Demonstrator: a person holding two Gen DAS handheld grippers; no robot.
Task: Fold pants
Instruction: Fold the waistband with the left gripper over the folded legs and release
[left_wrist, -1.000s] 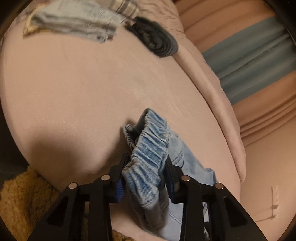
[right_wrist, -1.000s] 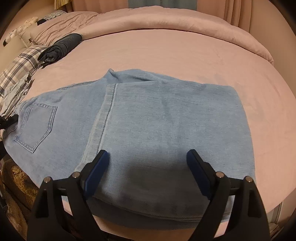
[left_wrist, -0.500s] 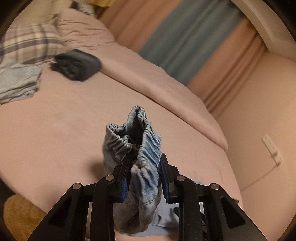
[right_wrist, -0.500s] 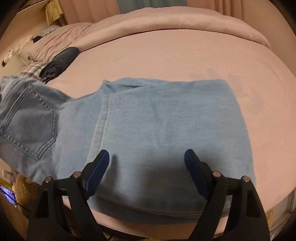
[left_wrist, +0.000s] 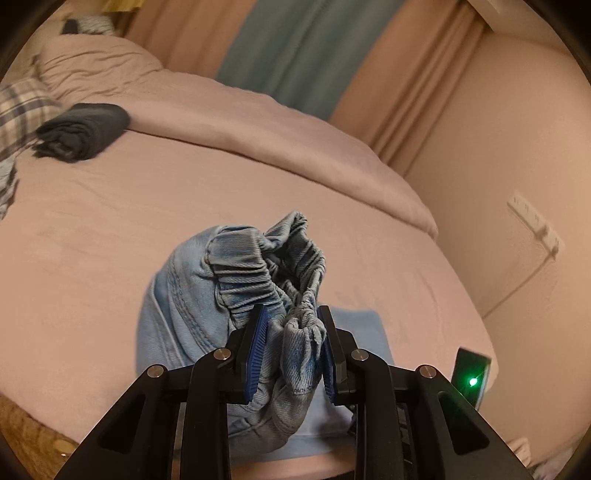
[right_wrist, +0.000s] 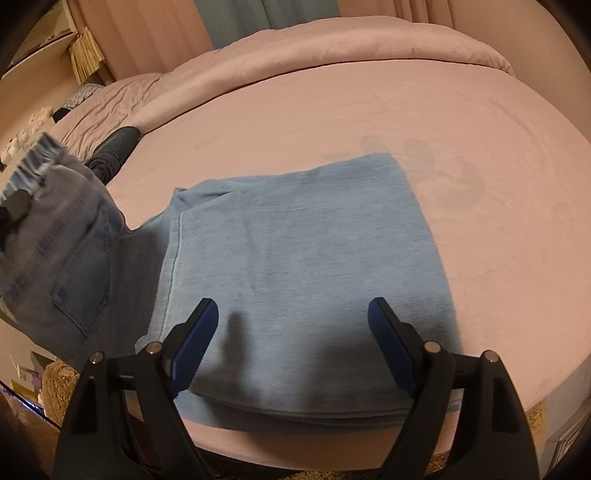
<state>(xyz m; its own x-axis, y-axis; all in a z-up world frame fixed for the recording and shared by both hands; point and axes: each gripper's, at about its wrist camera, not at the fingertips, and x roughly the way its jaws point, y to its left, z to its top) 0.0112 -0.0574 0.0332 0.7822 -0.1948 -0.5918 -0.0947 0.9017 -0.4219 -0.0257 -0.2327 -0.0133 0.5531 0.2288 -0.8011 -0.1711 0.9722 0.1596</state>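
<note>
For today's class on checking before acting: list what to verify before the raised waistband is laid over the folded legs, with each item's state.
1. Left gripper clamps the elastic waistband: ok.
2. Right gripper open, holding nothing: ok.
3. Folded legs lie flat on the bed: ok.
4. Waistband end lifted off the bed: ok.
5. Landing area free of the dark rolled garment: ok.
6. Both waistband layers gripped evenly: cannot tell.

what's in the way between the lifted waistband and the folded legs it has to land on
Nothing visible. The left gripper holds the jeans' waistband raised, and the folded legs lie bare on the bed. The right gripper hovers open over their near edge. The dark rolled garment lies well off.
</note>
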